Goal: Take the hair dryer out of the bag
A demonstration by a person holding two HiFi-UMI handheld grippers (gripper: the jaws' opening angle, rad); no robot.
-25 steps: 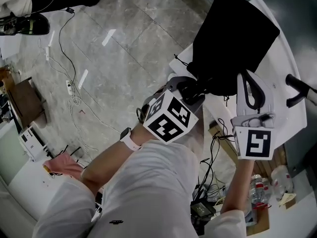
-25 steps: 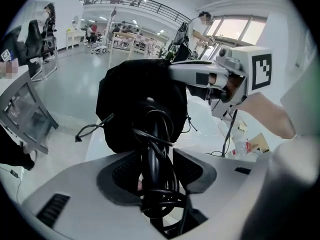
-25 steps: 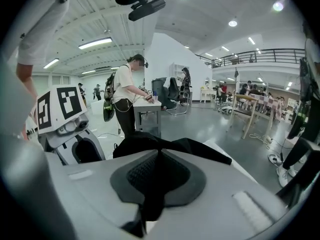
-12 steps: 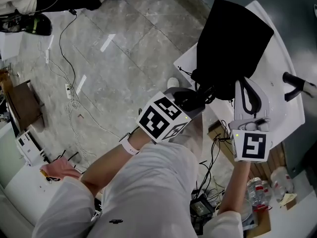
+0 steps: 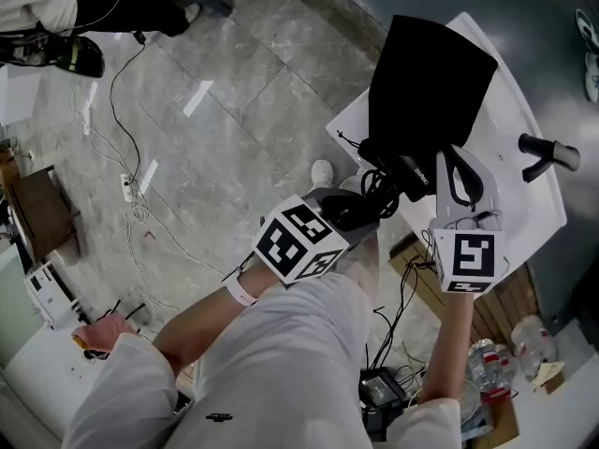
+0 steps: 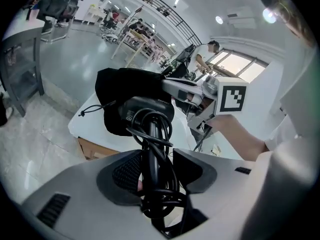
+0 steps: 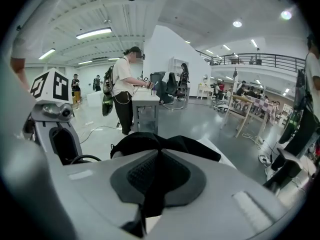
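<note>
Since the earlier frames the left gripper (image 5: 363, 204) had drawn back toward the person and risen. The hair dryer (image 5: 413, 177) had come with it, so its body now showed at the mouth of the black bag (image 5: 426, 73) rather than buried inside. The white table (image 5: 541, 199) carried the bag, which lay ahead of both sets of fingers with its mouth toward them. The right gripper (image 5: 453, 164) was clenched on a fold of the bag's rim, black cloth pinched between its pads, holding the bag back. The left fingers (image 6: 122, 171) stood wide yet were grasping the dryer's handle, with the wound cord (image 6: 159, 134) bundled around it between the pads. The dryer's head pointed away from the fingertips, just at the bag's opening. The likeliest trouble, as I judged it, was the bag dragging along. If the cloth slipped from the right pads, or the dryer's head or a loop of cord snagged the rim, bag and dryer would slide together toward the table's near edge, just ahead of the left fingers. The thick grip over loose cord could also let the handle twist or slip. 1 drawstring (image 5: 348, 140) trailed from the bag's mouth near that edge and might catch. Open room lay behind and above the left fingers, over the floor (image 5: 187, 157). Beyond the right fingers, a dark angled object (image 5: 543, 152) stood well apart.
</note>
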